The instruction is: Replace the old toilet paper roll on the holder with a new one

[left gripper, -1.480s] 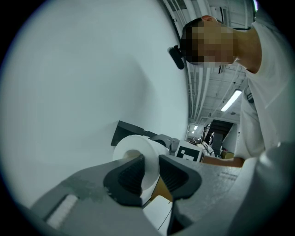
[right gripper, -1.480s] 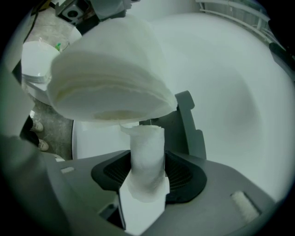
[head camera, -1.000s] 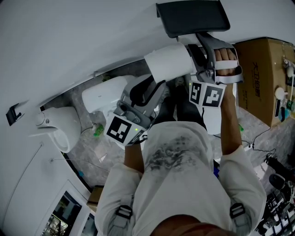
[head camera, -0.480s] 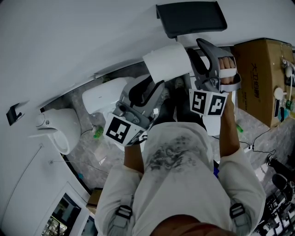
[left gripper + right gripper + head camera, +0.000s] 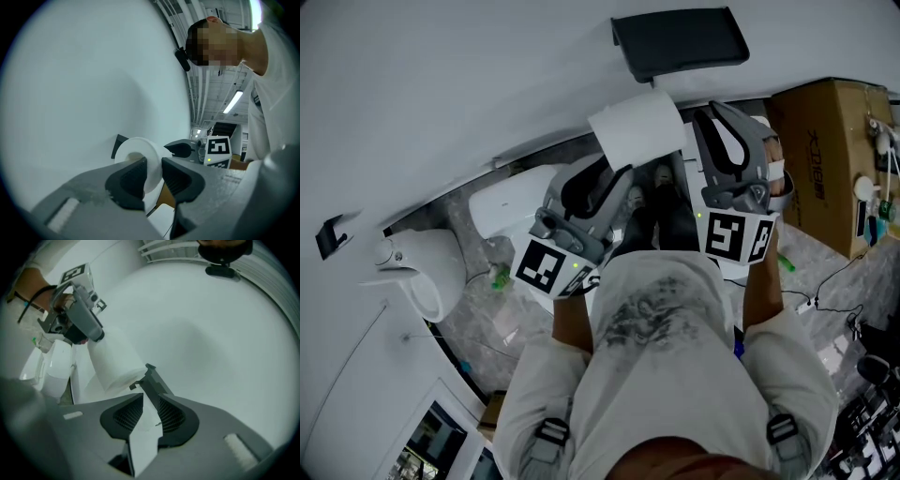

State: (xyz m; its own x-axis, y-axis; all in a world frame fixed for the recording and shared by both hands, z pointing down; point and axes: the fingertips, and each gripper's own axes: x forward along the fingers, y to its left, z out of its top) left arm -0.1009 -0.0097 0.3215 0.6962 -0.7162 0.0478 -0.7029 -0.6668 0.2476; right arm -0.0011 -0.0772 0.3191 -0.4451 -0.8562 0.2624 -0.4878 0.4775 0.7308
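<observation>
A white toilet paper roll point(image 5: 636, 129) hangs just below the dark wall holder point(image 5: 680, 42). My left gripper point(image 5: 614, 178) is shut on the roll's wall; in the left gripper view one finger point(image 5: 129, 180) sits at the cardboard core and the other outside the roll point(image 5: 152, 157). My right gripper point(image 5: 727, 117) stands off the roll's right end. Its jaws have just been closing and a narrow gap remains, with a loose white paper sheet point(image 5: 143, 441) lying in it. Beyond the right gripper point(image 5: 151, 401) are a dark holder arm point(image 5: 152, 379) and the roll point(image 5: 115, 362).
A white toilet point(image 5: 427, 262) and a white tank point(image 5: 511, 197) stand on the marbled floor at the left. A cardboard box point(image 5: 834, 150) and cables are at the right. The white wall point(image 5: 487, 75) fills the space ahead.
The right gripper has drawn back from the roll's right end toward the person, rolled over, and its jaws have narrowed. The roll and left gripper have barely shifted.
</observation>
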